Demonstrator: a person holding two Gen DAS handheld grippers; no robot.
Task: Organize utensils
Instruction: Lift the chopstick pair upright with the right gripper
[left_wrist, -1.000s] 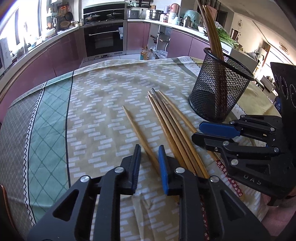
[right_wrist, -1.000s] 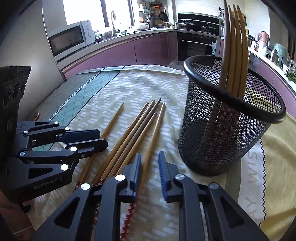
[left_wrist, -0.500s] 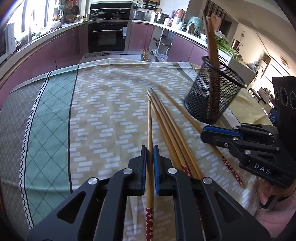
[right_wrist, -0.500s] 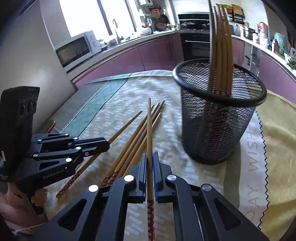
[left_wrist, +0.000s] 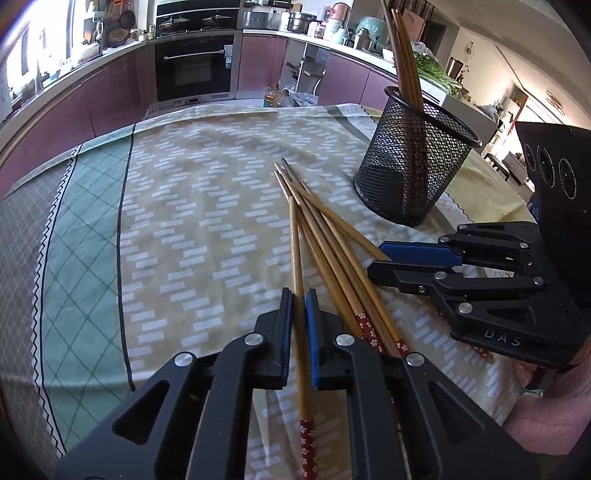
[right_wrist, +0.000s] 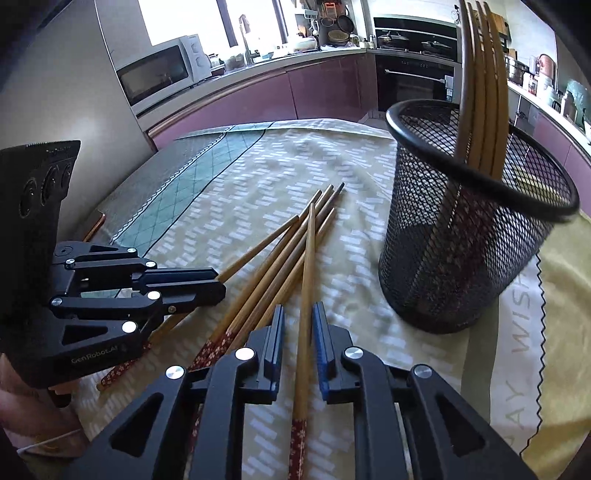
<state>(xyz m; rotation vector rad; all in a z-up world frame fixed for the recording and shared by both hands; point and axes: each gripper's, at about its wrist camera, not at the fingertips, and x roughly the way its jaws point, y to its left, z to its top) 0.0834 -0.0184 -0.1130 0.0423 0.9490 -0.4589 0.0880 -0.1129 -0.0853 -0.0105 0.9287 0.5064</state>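
Note:
Several wooden chopsticks with red flowered ends lie in a loose bundle (left_wrist: 332, 254) on the patterned tablecloth, also in the right wrist view (right_wrist: 273, 266). My left gripper (left_wrist: 298, 301) is shut on one chopstick (left_wrist: 296, 251), which points forward over the cloth. My right gripper (right_wrist: 298, 314) is open with a chopstick (right_wrist: 308, 273) lying between its jaws. A black mesh cup (left_wrist: 410, 166) holds several upright chopsticks; it stands just right of my right gripper (right_wrist: 469, 236).
The tablecloth (left_wrist: 184, 221) covers a round table, with a green checked band (left_wrist: 85, 229) at the left. Kitchen counters, an oven (left_wrist: 194, 66) and a microwave (right_wrist: 159, 74) stand behind. The right gripper's body (left_wrist: 480, 284) lies close beside the bundle.
My left gripper closed on a chopstick and holds it. My right gripper closed on a chopstick half a second ago and has now opened, with the cup nearer.

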